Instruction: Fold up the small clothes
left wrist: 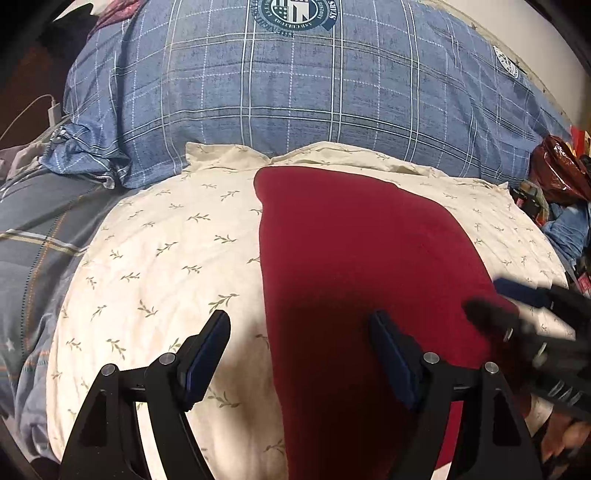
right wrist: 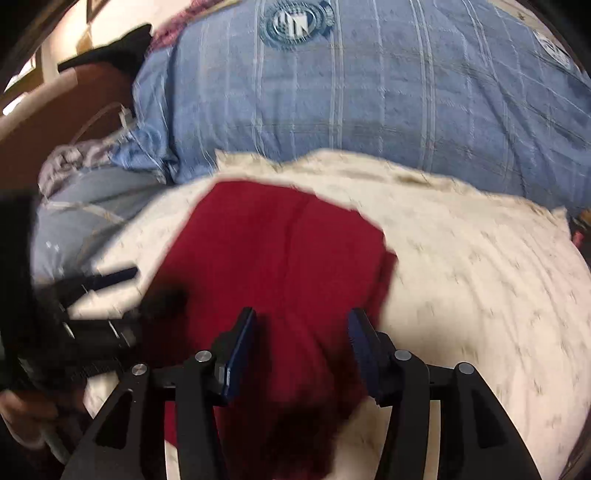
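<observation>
Red cloth (left wrist: 354, 266), a soft knit or fleece piece without any pattern, lies flat on the cream pillow (left wrist: 155, 251). Its far edge is almost straight, its left side makes a clean straight line, and the right side curves outward. In the right wrist view the cloth looks more folded: a soft ridge runs down its middle and the near part bunches up in dark wrinkles.

The pillow is a rounded, puffy shape, its cotton cover printed with small green-brown sprigs and lightly creased. Behind the pillow stands a bulky blue checked duvet (left wrist: 295, 92), a denim-like weave crossed by thin white lines, with a round crest badge (left wrist: 291, 11) printed near its top. Left of the pillow a white charger cable (left wrist: 44, 107) hangs beside a darker striped blanket (left wrist: 33, 236).

The left gripper (left wrist: 299, 328) hovers over the left edge of the cloth with its two flat blue pads spread wide apart, one above the pillow and one above the cloth, pinching nothing. The right gripper (right wrist: 301, 328) is over the near part of the cloth; the jaws stand moderately apart with cloth rising between them, but the blurred picture does not show if the pads press it.
</observation>
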Action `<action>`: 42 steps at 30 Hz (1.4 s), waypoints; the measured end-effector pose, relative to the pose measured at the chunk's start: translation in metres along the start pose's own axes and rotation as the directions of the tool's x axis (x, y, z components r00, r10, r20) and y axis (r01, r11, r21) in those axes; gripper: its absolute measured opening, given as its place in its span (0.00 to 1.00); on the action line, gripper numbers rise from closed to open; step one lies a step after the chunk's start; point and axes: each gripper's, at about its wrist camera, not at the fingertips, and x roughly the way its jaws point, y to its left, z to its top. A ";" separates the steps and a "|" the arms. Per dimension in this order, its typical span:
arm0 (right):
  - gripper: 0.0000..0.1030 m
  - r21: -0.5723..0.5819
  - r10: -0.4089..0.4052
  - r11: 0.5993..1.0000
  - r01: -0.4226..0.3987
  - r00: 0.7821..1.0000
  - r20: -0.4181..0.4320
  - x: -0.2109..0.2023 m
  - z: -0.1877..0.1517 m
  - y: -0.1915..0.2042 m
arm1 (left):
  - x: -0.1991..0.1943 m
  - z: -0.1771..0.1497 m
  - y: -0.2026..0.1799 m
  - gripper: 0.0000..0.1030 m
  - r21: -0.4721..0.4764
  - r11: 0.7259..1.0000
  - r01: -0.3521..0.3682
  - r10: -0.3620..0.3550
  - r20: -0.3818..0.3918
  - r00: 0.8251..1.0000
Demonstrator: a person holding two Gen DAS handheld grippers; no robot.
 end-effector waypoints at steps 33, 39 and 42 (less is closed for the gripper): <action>0.84 0.082 -0.030 0.996 0.018 0.989 0.144 -0.081 -0.001 0.023 | -0.108 -0.031 0.006 0.74 -0.033 0.998 -0.061 0.066 0.190 0.980; 0.84 0.085 -0.037 0.996 0.025 0.989 0.141 -0.079 -0.002 0.027 | -0.108 -0.029 0.006 0.74 -0.023 0.998 -0.062 0.066 0.189 0.980; 0.85 0.093 -0.039 0.995 0.026 0.990 0.138 -0.077 -0.002 0.026 | -0.106 -0.029 0.006 0.74 -0.023 0.998 -0.064 0.068 0.185 0.980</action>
